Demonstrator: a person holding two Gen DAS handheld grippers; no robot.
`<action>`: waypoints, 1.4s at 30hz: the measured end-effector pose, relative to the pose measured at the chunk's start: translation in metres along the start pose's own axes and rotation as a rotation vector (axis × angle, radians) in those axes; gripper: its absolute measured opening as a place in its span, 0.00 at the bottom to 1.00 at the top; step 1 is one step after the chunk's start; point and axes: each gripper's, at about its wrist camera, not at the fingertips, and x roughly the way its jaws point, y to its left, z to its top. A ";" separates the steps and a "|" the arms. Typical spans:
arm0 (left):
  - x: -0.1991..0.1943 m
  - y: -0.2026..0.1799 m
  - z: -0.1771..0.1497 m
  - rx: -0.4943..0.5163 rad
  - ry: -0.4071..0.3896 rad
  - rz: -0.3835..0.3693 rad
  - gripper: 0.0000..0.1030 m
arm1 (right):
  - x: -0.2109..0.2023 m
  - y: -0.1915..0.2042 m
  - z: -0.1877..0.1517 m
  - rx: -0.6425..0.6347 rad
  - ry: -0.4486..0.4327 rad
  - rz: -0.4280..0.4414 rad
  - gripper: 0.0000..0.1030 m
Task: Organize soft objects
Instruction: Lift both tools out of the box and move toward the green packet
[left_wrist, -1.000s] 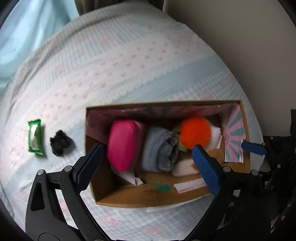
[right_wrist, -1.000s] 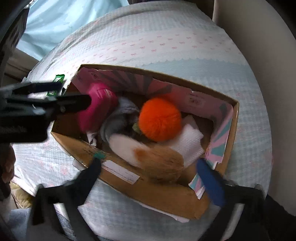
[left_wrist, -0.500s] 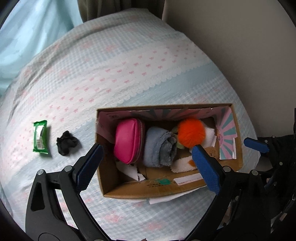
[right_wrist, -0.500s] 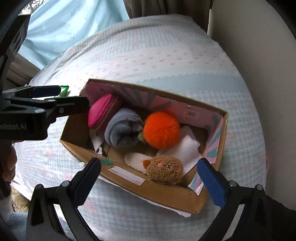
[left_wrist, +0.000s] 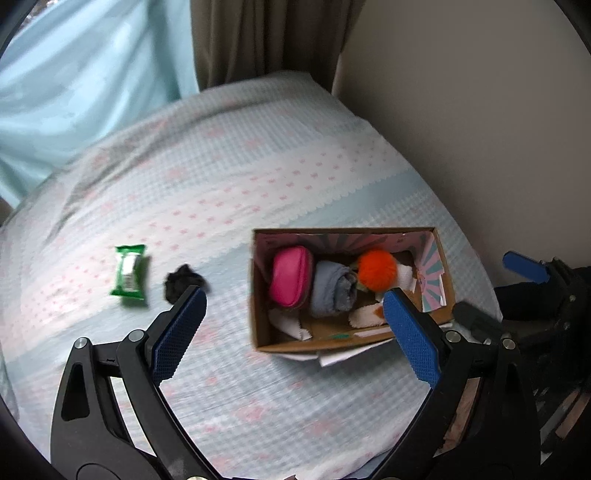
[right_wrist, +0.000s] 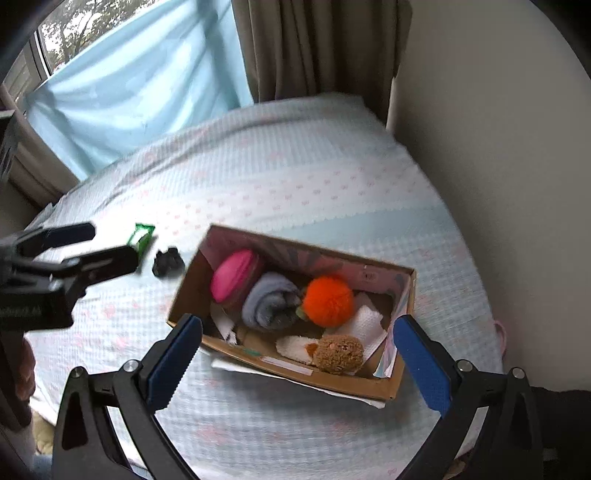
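Note:
A cardboard box (right_wrist: 391, 386) (left_wrist: 255, 295) sits on the bed. Inside lie a pink pouch (right_wrist: 234, 278) (left_wrist: 290, 275), a rolled grey cloth (right_wrist: 269, 301) (left_wrist: 330, 291), an orange pompom (right_wrist: 330, 302) (left_wrist: 376, 271), a white cloth (right_wrist: 364, 321) and a brown plush toy (right_wrist: 340, 354). Left of the box lie a black scrunchie (left_wrist: 181, 284) (right_wrist: 168, 262) and a green packet (left_wrist: 129, 275) (right_wrist: 143, 236). My left gripper (left_wrist: 291, 314) is open above the bed, empty. My right gripper (right_wrist: 297, 349) is open above the box, empty.
The bed cover (left_wrist: 229, 177) is pale blue with pink dots. A beige wall (right_wrist: 498, 129) bounds the right side. A brown curtain (right_wrist: 317, 48) and a light blue curtain (right_wrist: 129, 88) hang behind. The other gripper's fingers (right_wrist: 92, 264) reach in from the left.
Both grippers have pulled up and back from the box, so it looks smaller. The left view has shifted left; scrunchie and packet now lie nearer the middle.

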 end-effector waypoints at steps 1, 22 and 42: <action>-0.008 0.004 -0.002 0.002 -0.009 0.007 0.94 | -0.008 0.005 0.002 0.004 -0.017 -0.007 1.00; -0.177 0.158 -0.083 -0.012 -0.263 0.119 0.94 | -0.119 0.166 -0.006 0.100 -0.251 -0.025 1.00; -0.169 0.301 -0.097 -0.032 -0.240 0.109 0.94 | -0.078 0.283 -0.019 0.135 -0.251 -0.044 1.00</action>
